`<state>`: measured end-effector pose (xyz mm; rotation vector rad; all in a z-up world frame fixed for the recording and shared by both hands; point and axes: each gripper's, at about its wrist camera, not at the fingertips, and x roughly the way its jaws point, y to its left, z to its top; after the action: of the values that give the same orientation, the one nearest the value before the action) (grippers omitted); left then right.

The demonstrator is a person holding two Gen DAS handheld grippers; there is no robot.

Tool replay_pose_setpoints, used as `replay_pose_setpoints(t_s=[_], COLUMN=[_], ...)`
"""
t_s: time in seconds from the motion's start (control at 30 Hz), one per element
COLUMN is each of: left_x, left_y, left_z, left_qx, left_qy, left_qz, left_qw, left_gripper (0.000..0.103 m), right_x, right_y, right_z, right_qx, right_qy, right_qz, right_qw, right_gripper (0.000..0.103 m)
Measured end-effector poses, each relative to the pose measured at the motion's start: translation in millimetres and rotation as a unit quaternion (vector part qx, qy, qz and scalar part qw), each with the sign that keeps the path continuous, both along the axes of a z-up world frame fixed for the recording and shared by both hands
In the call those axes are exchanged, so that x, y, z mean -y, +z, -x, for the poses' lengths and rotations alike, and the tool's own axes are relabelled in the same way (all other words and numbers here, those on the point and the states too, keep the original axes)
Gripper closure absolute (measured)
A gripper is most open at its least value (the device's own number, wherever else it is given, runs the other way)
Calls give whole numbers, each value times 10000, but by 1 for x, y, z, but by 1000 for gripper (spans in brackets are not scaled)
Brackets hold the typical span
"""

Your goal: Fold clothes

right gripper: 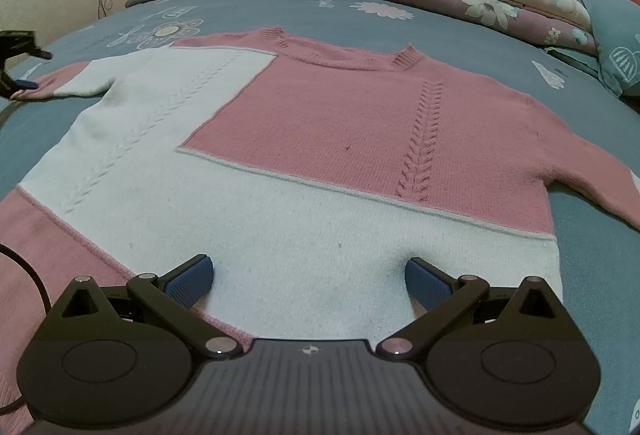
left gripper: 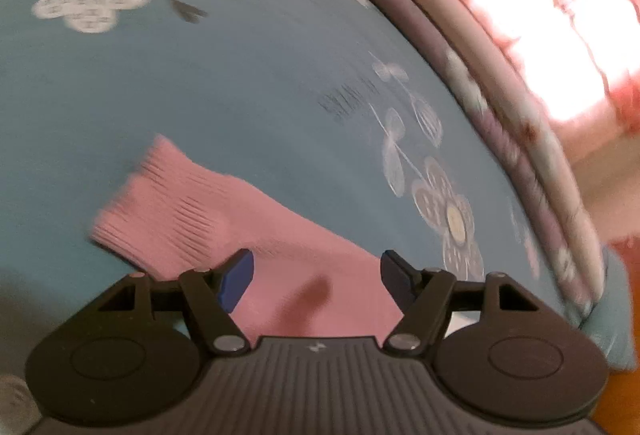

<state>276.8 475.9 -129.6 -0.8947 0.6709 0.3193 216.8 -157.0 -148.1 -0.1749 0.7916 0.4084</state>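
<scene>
On the blue floral bedsheet (right gripper: 280, 9) your left gripper (left gripper: 316, 273) gapes empty over the pink cuff (left gripper: 160, 203) (right gripper (right gripper: 308, 275) likewise open, holding nothing); a shallow pinch could drag the sweater (right gripper: 320, 139) askew.

Left wrist view rides low and close over the sleeve cuff (left gripper: 168, 211), tilted, facing across the bed (left gripper: 240, 75) toward the quilt (left gripper: 500, 107). Right wrist view sits near the sweater (right gripper: 320, 139) hem, looking up its length. Both share that sleeve; the left claw (right gripper: 16, 75) shows at the right view's edge.
</scene>
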Motion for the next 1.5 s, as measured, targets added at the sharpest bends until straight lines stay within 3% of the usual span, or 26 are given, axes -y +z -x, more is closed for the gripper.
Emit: replay_pose_setpoints(t_s=[0.13, 0.2, 0.27, 0.33, 0.47, 0.63, 0.73, 0.8, 0.87, 0.97, 1.03, 1.1, 1.17, 1.23, 1.3, 1.37, 1.5], left_x=[-16, -11, 3, 20, 39, 30, 32, 47, 82, 153, 204, 256, 293, 321, 331, 329, 316], left_y=[3, 11, 24, 33, 29, 15, 20, 28, 38, 45, 44, 38, 30, 23, 19, 12, 16], left_z=[7, -1, -16, -30, -46, -51, -43, -43, -46, -62, -70, -76, -76, -74, -67, -68, -63], left_qx=[-161, -440, -726, -713, -668, -1078, -822, -685, -483, -220, -176, -203, -232, -267, -344, -577, -689], left_qy=[321, 327, 70, -303, -762, 26, 446, 125, -507, -1687, -2420, -3205, -3697, -4034, -4191, -4162, -4002], left_qz=[-25, -230, -638, -936, -1017, -1352, -1207, -1200, -1364, -1651, -1913, -2284, -2694, -3041, -3327, -3515, -3255], left_qw=[9994, 9982, 9953, 9926, 9896, 9849, 9883, 9903, 9882, 9715, 9511, 9191, 8889, 8626, 8441, 8366, 8539], left_gripper=[32, 32, 29, 29, 22, 23, 23, 23, 23, 22, 22, 22, 22, 22, 21, 16, 12], right_x=[-1, -1, -1, -1, 0, 0, 0, -1, -1, -1, -2, -1, -1, 0, 0, 0, -1], right_y=[-1, -1, -1, -1, 0, 1, 1, 1, 0, -1, -1, -1, -1, 0, 0, 1, 2], right_z=[1, 1, 0, 1, 0, 0, -1, -1, 0, 1, 2, 1, 1, 1, 1, 1, 0], right_qx=[29, 31, 30, 34, 23, 21, 12, 18, 27, 50, 59, 46, 31, 25, 7, -23, -82], right_qy=[-12, -10, -10, -8, -7, 1, 1, -2, -9, -23, -27, -18, -8, 1, 11, 13, -3], right_qz=[-1, -3, 0, -1, 3, 3, 6, 7, 8, 5, 3, 0, -2, 4, 15, 19, 27], right_qw=[10000, 10000, 10000, 10000, 10000, 10000, 10000, 10000, 10000, 10000, 10000, 10000, 10000, 10000, 10000, 10000, 10000], right_gripper=[0, 0, 0, 0, 0, 0, 0, 0, 0, 0, 0, 0, 0, 0, 0, 0, 0])
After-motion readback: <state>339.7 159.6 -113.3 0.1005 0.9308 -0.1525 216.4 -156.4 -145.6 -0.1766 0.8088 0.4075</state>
